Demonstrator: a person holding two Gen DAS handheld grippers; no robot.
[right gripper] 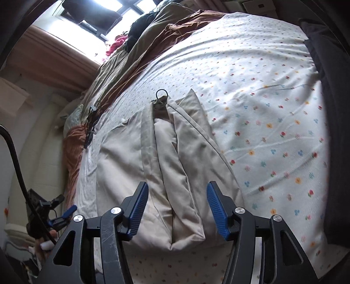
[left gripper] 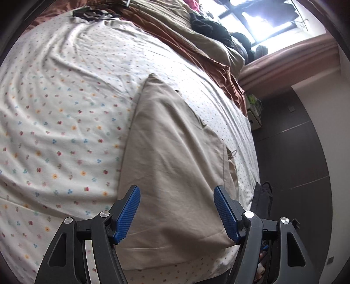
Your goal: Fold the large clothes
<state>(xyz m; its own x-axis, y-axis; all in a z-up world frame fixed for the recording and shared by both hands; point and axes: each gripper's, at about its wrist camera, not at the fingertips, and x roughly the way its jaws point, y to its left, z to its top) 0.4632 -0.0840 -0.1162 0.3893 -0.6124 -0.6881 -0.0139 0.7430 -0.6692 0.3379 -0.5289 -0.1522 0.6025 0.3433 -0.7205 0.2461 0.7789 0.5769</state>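
Blue-padded fingers [left gripper: 129, 214] of the left gripper [left gripper: 177, 213] stand apart and empty above the near hem of a beige garment [left gripper: 170, 153] laid on a flower-print bed sheet [left gripper: 54, 131]. None of the cloth is caught between them.

In the right wrist view, the right gripper [right gripper: 176, 210] also stands released, its pads clear of the fabric. Under it lies the same beige garment [right gripper: 175, 163], gathered here into long lengthwise folds.

The garment's long axis runs away from both grippers, from its near edge by the bed's edge toward a small dark hanging loop [right gripper: 161, 93] at the far end. Both hands therefore face it end-on, each pitched downward. The near end lies just below and ahead of either set of fingers, the loop end well beyond.

From the right wrist view, the person's left hand [right gripper: 43, 242] shows at the lower left. That places the left gripper toward the flat, smooth side of the garment and the right over the bunched pleats.

A brown blanket [left gripper: 196, 50] and piled dark clothes [left gripper: 210, 26] lie well apart near the window [left gripper: 262, 19].

Neither hand appears clearly nearer; a next fold would likely start from this near edge.
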